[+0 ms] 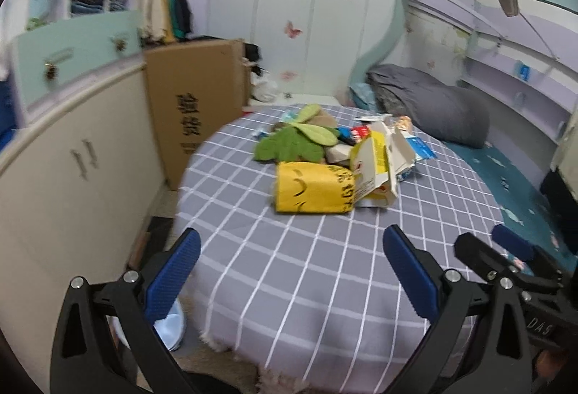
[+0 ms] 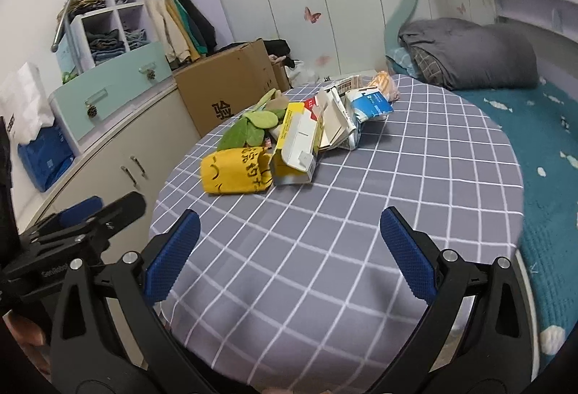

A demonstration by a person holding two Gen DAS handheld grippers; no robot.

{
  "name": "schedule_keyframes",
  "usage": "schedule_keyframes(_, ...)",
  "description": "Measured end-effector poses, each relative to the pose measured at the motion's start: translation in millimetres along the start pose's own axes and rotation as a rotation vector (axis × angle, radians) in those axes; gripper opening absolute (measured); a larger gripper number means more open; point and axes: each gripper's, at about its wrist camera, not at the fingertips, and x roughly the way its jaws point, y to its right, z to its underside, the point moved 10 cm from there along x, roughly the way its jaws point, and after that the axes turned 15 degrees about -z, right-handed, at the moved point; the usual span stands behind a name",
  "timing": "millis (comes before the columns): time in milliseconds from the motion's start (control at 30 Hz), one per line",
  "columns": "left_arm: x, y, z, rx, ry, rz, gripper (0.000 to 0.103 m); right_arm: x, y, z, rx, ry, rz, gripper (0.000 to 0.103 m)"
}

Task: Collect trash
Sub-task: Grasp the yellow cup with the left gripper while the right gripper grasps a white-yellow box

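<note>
While both my left gripper (image 1: 290, 271) and right gripper (image 2: 289, 249) hang spread and empty over the near edge of the checked tablecloth (image 2: 325, 231), the trash pile sits well ahead. Nearest is the yellow bag (image 1: 312, 188), light, crumply; I'd pinch its folded edge. Beside it, the open carton (image 2: 296, 148) looks stiff but crushable.

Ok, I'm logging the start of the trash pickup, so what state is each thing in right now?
left gripper: open, empty, above the cloth.
right gripper: open, empty, above the cloth.
yellow bag: lying on its side, crumpled.
white and yellow carton: torn open, flattened.
blue and white carton: crushed, on its side.
cardboard box: standing upright, flaps open.
checked cloth: spread flat.
</note>
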Motion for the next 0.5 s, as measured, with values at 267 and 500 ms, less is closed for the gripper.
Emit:
schedule_keyframes(267, 69.0, 12.6, -17.9, -0.058, -0.083, 0.147, 0.099, 37.0, 25.7, -14.8, 0.071, -0.026, 0.025, 0.097)
schedule_keyframes(500, 112.7, 18.3, -26.6, -0.088, -0.129, 0.224, 0.098, 57.5, 37.4, -17.1, 0.088, -0.048, 0.027, 0.097)
